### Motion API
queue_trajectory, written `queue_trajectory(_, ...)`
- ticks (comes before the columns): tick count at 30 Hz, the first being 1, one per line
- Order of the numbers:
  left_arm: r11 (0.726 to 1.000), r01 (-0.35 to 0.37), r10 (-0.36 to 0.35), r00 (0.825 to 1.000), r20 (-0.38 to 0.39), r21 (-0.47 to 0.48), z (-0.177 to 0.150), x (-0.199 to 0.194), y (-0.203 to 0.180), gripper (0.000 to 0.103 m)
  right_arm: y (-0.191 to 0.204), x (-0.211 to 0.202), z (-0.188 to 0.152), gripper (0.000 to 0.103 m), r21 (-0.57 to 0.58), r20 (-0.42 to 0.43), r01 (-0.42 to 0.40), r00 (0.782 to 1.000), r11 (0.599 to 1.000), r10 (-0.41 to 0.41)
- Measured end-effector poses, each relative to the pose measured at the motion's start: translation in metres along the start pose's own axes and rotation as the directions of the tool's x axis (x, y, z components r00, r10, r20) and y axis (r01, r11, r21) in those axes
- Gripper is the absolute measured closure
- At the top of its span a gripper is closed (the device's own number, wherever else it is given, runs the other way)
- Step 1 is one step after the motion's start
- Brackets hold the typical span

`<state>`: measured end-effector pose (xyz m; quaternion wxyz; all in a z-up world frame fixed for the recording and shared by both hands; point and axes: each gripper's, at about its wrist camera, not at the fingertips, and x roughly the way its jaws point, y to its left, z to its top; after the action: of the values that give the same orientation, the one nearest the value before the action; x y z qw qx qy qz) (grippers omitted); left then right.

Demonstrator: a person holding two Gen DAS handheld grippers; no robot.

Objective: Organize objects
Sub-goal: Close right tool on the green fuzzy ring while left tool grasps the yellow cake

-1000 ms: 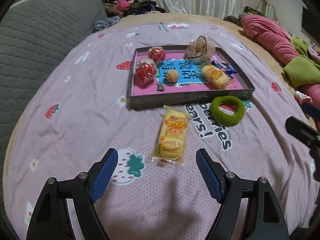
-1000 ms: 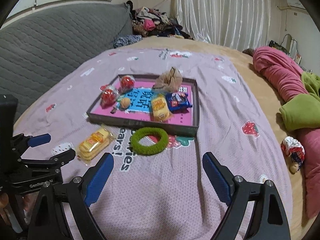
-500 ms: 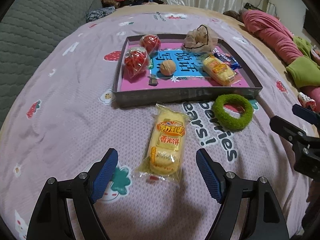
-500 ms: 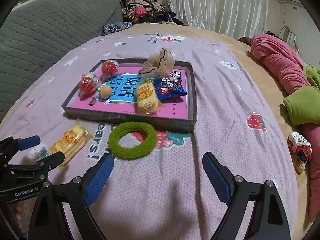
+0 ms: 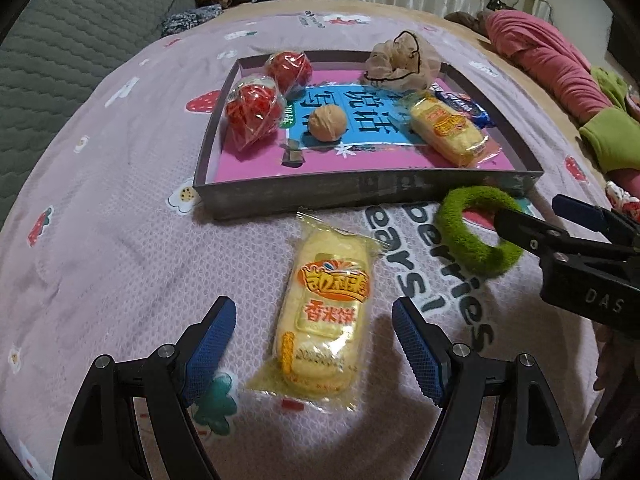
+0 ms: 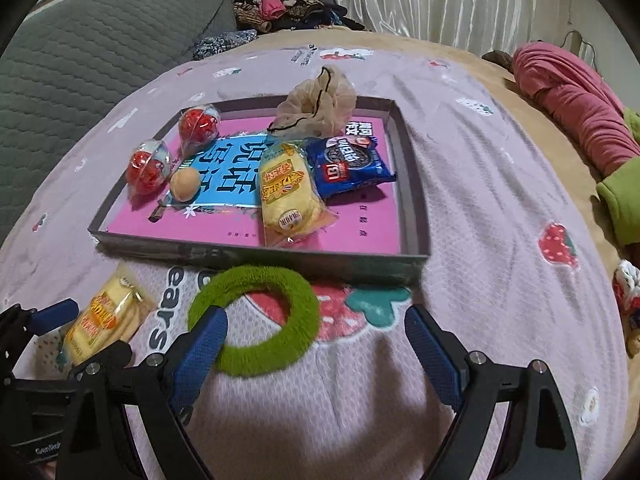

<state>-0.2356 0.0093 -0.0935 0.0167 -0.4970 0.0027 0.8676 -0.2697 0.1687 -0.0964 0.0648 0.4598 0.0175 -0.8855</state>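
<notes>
The left gripper point(image 5: 312, 344) is wide open and holds nothing, its blue pads on either side of a yellow rice-cake packet point(image 5: 326, 320) lying on the lilac bedspread point(image 5: 100, 240). The right gripper point(image 6: 316, 344) is also wide open and empty; its left pad overlaps the rim of a green fuzzy ring point(image 6: 256, 320). Both items lie just outside a shallow tray point(image 6: 416, 216) that already holds snacks and red balls. Risks, as I judge them: the crinkly wrapper may slip from the pads, and the off-centre ring may be pushed aside rather than gripped.
</notes>
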Motion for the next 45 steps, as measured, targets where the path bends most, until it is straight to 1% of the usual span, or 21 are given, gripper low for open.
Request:
queue_trajectory(2,1.000,0.004,-0.004,1.000,-0.009,-0.015,0.001,0.006,0.004,0.022,0.003,0.008,0.001,0.013,-0.015,-0.004,0.018,1.000,1.000,-0.018)
queue_trajectory(3,1.000,0.006,-0.007,1.000,-0.011,-0.026,0.001,0.008,0.007,0.022,0.004,0.010,0.001,0.015,-0.020,-0.002,0.025,1.000,0.999,-0.025)
queue_trajectory(5,0.999,0.005,-0.005,1.000,-0.017,-0.037,0.002,0.013,0.010,0.022,0.005,0.015,0.002,0.021,-0.026,-0.007,0.027,1.000,0.999,-0.027)
queue_trajectory(6,0.999,0.007,-0.008,1.000,-0.017,-0.038,0.002,0.015,0.011,0.022,0.006,0.019,0.001,0.028,-0.029,-0.013,0.026,1.000,0.999,-0.026)
queue_trajectory(7,0.999,0.008,-0.008,1.000,-0.013,-0.038,0.003,0.016,0.011,0.021,0.006,0.021,0.001,0.032,-0.031,-0.017,0.025,1.000,0.999,-0.026)
queue_trajectory(12,1.000,-0.002,0.002,1.000,-0.006,-0.017,0.004,0.020,0.006,0.022,0.010,0.032,-0.001,0.039,-0.038,-0.027,0.018,0.999,0.999,-0.019)
queue_trajectory(15,1.000,0.002,-0.002,1.000,0.003,-0.014,0.004,0.021,0.005,0.026,0.012,0.033,0.000,0.042,-0.047,-0.029,0.014,0.999,0.999,-0.015)
queue_trajectory(17,1.000,0.009,-0.009,1.000,0.005,-0.009,0.003,0.021,0.004,0.032,0.012,0.033,-0.001,0.044,-0.048,-0.033,0.007,0.999,0.999,-0.009)
queue_trajectory(18,1.000,0.015,-0.015,1.000,0.008,-0.009,0.003,0.020,0.003,0.036,0.012,0.034,-0.002,0.047,-0.043,-0.034,-0.001,0.999,0.999,0.000)
queue_trajectory(20,0.999,0.031,-0.031,0.999,0.012,-0.009,0.003,0.019,0.002,0.059,0.011,0.032,-0.002,0.055,-0.040,-0.031,-0.014,0.999,0.999,0.013)
queue_trajectory(21,0.999,0.041,-0.041,0.999,0.013,-0.009,0.002,0.019,0.001,0.063,0.011,0.031,-0.003,0.064,-0.041,-0.026,-0.013,1.000,0.999,0.012)
queue_trajectory(22,0.999,0.045,-0.045,0.999,0.013,-0.009,0.002,0.019,0.001,0.064,0.011,0.031,-0.003,0.074,-0.040,-0.022,-0.020,1.000,0.999,0.019)
queue_trajectory(23,0.999,0.045,-0.045,0.999,0.012,-0.007,0.002,0.019,0.001,0.064,0.012,0.030,-0.003,0.076,-0.036,-0.016,-0.032,0.999,0.999,0.032)
queue_trajectory(28,0.997,0.073,-0.072,0.997,0.029,-0.037,0.002,0.017,0.006,0.064,0.010,0.026,-0.004,0.086,-0.022,0.003,-0.038,0.999,0.999,0.038)
queue_trajectory(33,0.997,0.072,-0.070,0.997,0.041,-0.032,0.001,0.013,0.005,0.065,0.004,0.016,-0.004,0.089,0.010,0.035,-0.059,0.998,0.998,0.058)
queue_trajectory(39,0.999,0.048,-0.047,0.997,0.067,-0.010,0.000,-0.001,0.001,0.065,0.005,-0.003,-0.005,0.089,0.002,0.067,-0.068,0.995,0.998,0.068)
queue_trajectory(43,0.999,0.040,-0.040,0.993,0.111,-0.003,0.001,-0.022,0.000,0.065,0.008,-0.022,-0.005,0.089,-0.012,0.090,-0.071,0.993,0.997,0.072)
queue_trajectory(45,0.999,0.042,-0.041,0.990,0.138,-0.003,0.003,-0.037,0.000,0.065,0.011,-0.038,-0.005,0.089,-0.026,0.116,-0.067,0.991,0.997,0.069)
